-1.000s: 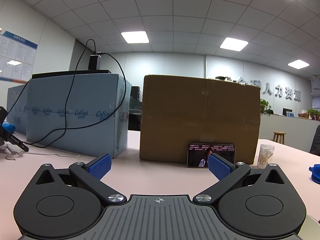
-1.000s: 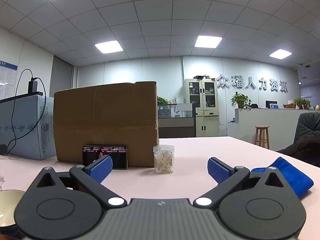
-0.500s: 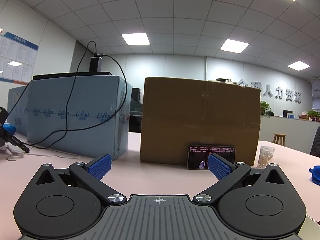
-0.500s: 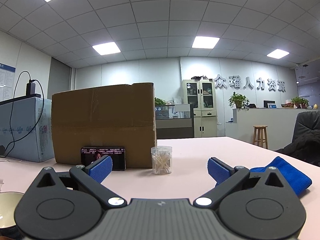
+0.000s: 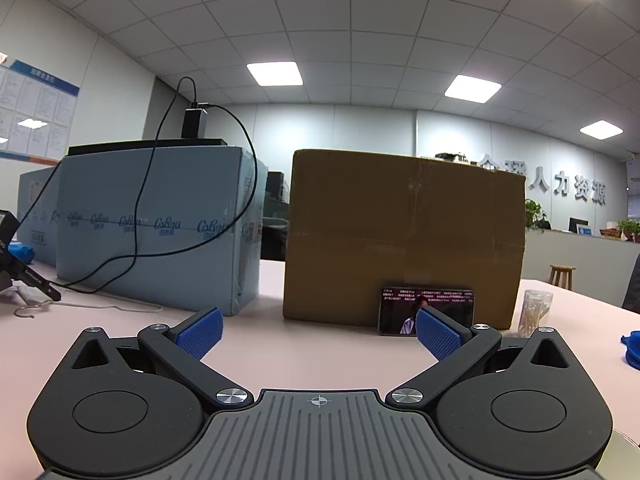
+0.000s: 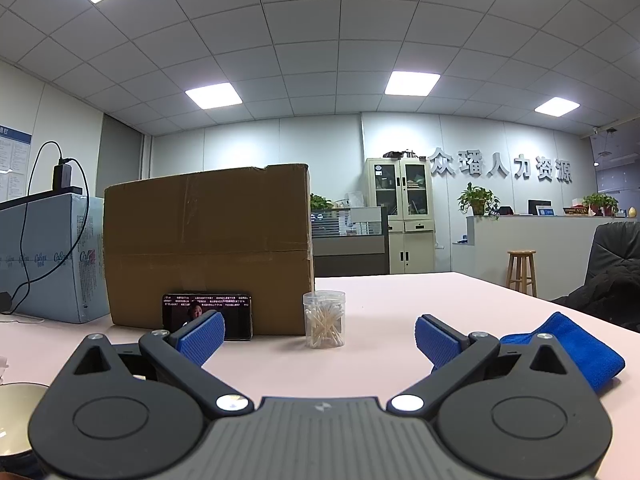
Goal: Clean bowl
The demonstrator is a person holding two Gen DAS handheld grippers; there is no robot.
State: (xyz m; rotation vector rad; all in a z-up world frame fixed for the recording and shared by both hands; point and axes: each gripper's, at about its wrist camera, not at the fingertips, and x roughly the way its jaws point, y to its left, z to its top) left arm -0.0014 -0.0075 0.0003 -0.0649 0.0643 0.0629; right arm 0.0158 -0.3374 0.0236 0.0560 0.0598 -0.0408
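Starting point, by my reading: nothing gripped, no wiping begun. Left gripper (image 5: 318, 332) spread wide, empty, low over the counter (image 5: 312, 356). Right gripper (image 6: 318, 338) likewise spread and empty.

Bowl (image 6: 16, 412): only a pale rim at the lower-left edge of the right view, just beside that gripper's body. A pale sliver at the left view's bottom-right corner may be the same bowl; cannot tell. Inside not visible, so dirty or clean unknown.

Cloth (image 6: 576, 352): blue, folded, on the counter just right of the right gripper, untouched. Likely the wiper. All left to do: take cloth, steady bowl, wipe.

Farther back: phone (image 6: 208, 316) leaning on the box (image 6: 208, 248), swab jar (image 6: 324, 324) beside it.

Views differ. Right shows bowl rim and whole cloth, plus cabinet (image 6: 404, 212) and stool (image 6: 520, 272). Left shows only a blue scrap (image 5: 631, 346) at far right, but gives the blue carton (image 5: 160, 220), its cable (image 5: 136, 208), and a wire hook (image 5: 28, 308).
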